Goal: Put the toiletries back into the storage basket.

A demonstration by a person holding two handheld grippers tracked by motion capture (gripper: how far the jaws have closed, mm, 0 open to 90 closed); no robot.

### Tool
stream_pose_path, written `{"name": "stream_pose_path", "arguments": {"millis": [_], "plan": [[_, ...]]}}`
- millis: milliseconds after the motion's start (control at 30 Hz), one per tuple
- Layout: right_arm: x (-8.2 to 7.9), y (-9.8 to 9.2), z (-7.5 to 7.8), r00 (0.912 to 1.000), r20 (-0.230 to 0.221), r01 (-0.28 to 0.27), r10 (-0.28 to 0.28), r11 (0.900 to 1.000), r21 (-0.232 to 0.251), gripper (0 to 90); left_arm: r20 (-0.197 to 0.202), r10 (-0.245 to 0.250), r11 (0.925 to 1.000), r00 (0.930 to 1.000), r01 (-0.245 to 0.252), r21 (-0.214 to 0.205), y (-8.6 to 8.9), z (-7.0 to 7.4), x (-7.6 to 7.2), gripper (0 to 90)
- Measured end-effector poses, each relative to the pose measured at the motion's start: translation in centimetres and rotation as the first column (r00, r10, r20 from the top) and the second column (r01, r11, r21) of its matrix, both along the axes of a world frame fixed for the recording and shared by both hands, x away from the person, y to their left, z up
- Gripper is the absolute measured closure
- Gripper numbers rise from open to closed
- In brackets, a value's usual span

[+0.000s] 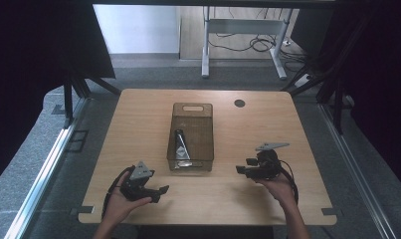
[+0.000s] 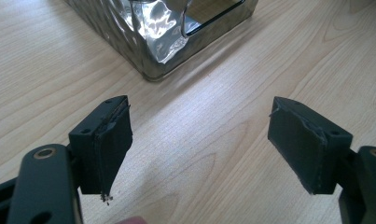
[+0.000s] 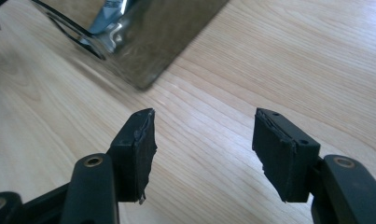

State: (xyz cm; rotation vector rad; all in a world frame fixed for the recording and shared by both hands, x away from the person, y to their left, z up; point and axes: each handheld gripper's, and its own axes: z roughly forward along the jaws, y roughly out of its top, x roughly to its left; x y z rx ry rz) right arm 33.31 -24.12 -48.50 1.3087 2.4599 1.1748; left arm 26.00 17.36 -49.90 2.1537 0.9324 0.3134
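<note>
While a smoky translucent plastic bin (image 1: 190, 137) sits at the middle of the wooden table (image 1: 138, 119), a silvery foil pouch (image 1: 180, 147) lies inside it, its print unreadable. Left gripper (image 1: 160, 191) and right gripper (image 1: 242, 167) flank the bin's near end, both released, jaws spread, grasping nothing.

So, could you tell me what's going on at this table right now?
A person sits at a wooden table holding a gripper in each hand. The left gripper and the right gripper are both open and hold nothing, one at each side of the near end of a clear smoky bin in the middle of the table. A shiny foil pouch lies inside the bin. Neither gripper touches the bin or the pouch yet.
</note>
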Motion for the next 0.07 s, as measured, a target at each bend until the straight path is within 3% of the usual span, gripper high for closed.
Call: {"name": "stream_pose_path", "arguments": {"millis": [67], "plan": [[0.06, -0.33, -0.42, 0.9999, -0.004, 0.014, -0.014, 0.9999, 0.001, 38.6, -0.001, 0.0, 1.0, 1.0, 0.0, -0.001, -0.08, 0.0, -0.07, 21.9]]}}
